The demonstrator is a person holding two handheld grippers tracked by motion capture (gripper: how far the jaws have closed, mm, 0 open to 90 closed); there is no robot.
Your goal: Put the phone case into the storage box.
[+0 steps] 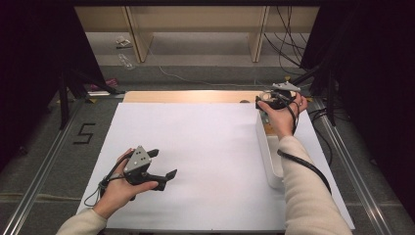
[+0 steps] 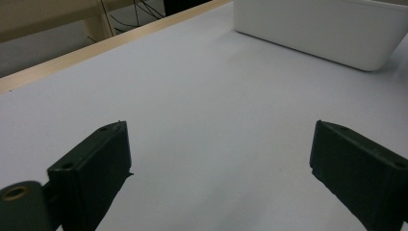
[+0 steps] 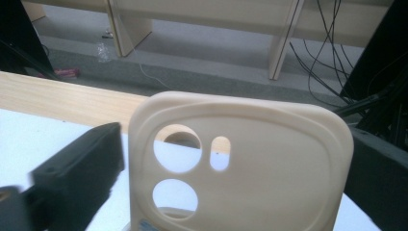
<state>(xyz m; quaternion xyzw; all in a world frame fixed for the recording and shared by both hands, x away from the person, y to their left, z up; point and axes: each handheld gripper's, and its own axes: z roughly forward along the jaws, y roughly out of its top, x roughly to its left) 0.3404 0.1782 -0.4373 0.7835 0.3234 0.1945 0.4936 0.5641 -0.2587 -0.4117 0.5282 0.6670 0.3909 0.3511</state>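
Observation:
A cream phone case [image 3: 269, 163] with round camera cut-outs stands upright between the jaws of my right gripper [image 3: 235, 144]. A thin gap shows between the left jaw and the case's edge, and the case hides the right jaw's pad. This right gripper [image 1: 269, 100] hovers over the far end of a long white bin [image 1: 271, 156] at the table's right. My left gripper [image 1: 164, 163] rests low over the white sheet at the front left. Its jaws stand wide open with nothing between them [image 2: 219, 139].
The white sheet [image 1: 205, 147] covers the table, with a wooden strip [image 1: 186, 96] along its far edge. The white bin [image 2: 327, 33] lies ahead of the left gripper. Beyond the table are shelf legs, cables on the floor and dark frame posts at both sides.

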